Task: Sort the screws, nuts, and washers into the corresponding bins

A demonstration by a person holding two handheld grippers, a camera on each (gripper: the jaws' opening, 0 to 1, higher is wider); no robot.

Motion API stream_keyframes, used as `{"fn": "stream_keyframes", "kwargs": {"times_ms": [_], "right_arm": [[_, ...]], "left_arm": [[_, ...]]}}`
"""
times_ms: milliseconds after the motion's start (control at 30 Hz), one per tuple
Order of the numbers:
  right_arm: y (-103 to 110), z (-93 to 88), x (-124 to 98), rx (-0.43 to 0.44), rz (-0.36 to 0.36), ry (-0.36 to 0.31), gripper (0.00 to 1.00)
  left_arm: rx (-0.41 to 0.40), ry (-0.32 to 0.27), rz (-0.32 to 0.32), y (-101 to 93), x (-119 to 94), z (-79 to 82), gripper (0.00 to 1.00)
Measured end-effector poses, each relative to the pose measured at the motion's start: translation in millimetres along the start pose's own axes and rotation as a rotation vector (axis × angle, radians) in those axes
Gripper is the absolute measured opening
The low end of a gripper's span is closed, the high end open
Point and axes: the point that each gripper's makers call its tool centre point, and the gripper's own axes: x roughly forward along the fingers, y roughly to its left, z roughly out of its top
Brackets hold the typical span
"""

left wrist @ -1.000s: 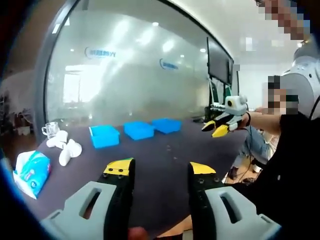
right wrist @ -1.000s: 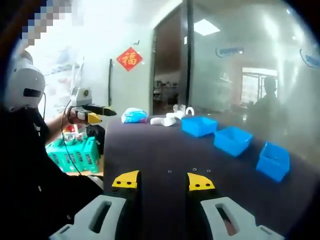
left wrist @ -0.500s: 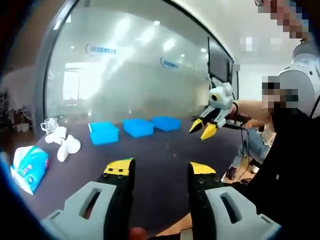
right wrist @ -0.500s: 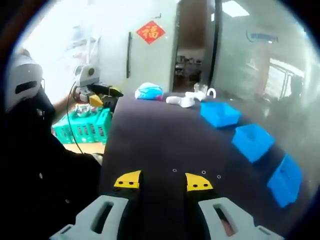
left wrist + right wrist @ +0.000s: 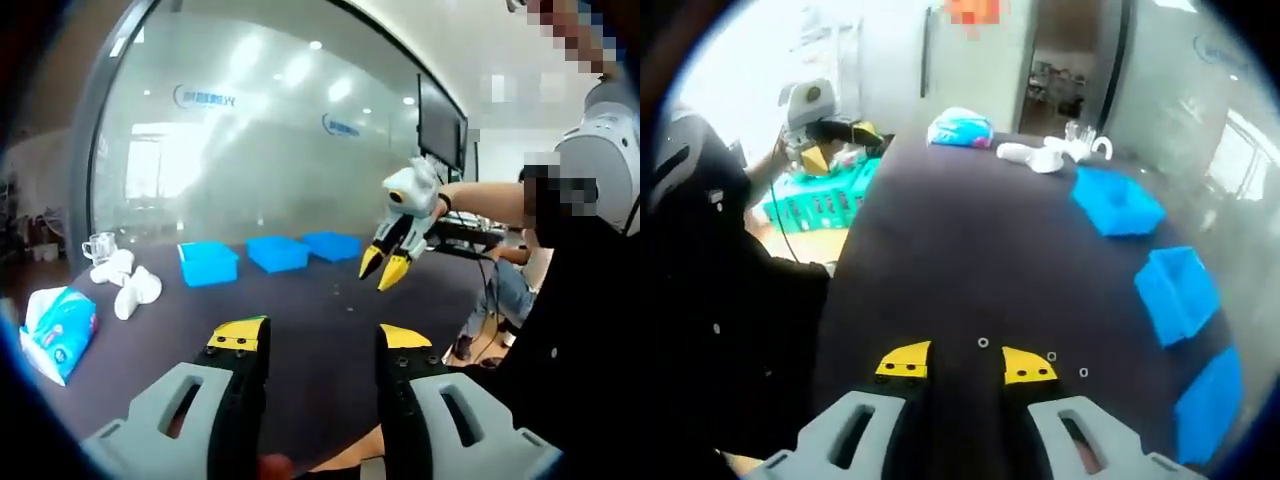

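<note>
Three small metal rings, among them one [image 5: 983,343] just past my right gripper's tips and two [image 5: 1051,356] [image 5: 1083,373] to its right, lie on the dark table [image 5: 960,250]. Three blue bins [image 5: 1116,200] [image 5: 1178,292] [image 5: 1210,405] stand in a row along the table's right side, and in the left gripper view they sit at the far side [image 5: 208,265] [image 5: 277,253] [image 5: 333,244]. My right gripper [image 5: 966,362] is open, angled down over the rings; it also hangs over the table [image 5: 382,270]. My left gripper [image 5: 320,335] is open, held off the table's near edge with nothing in it.
A blue tissue pack [image 5: 55,325], white objects [image 5: 130,290] and a glass cup [image 5: 100,246] sit at the table's left end. A green crate [image 5: 825,195] stands beside the table. A glass wall runs behind the bins. The person's dark sleeve [image 5: 580,330] is at the right.
My right gripper has swung in over the table and tipped downward, bringing the small rings close to its tips. The left gripper has barely moved.
</note>
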Motion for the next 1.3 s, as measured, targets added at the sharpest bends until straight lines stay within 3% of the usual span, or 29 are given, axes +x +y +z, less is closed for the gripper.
{"fn": "stream_keyframes", "kwargs": {"times_ms": [267, 467, 900, 1300], "right_arm": [[0, -10.5, 23, -0.073, 0.049, 0.144, 0.19], [0, -12.7, 33, -0.082, 0.068, 0.205, 0.15], [-2, -16.6, 47, -0.115, 0.098, 0.279, 0.10], [-2, -20.4, 51, -0.070, 0.137, 0.298, 0.07]], "left_arm": [[0.006, 0.006, 0.001, 1.1, -1, -1.7, 0.42], [0.014, 0.017, 0.003, -1.7, -2, -5.3, 0.42], [0.012, 0.024, 0.014, -1.6, -5, -7.9, 0.42], [0.004, 0.016, 0.028, 0.8, -8, -7.5, 0.42]]}}
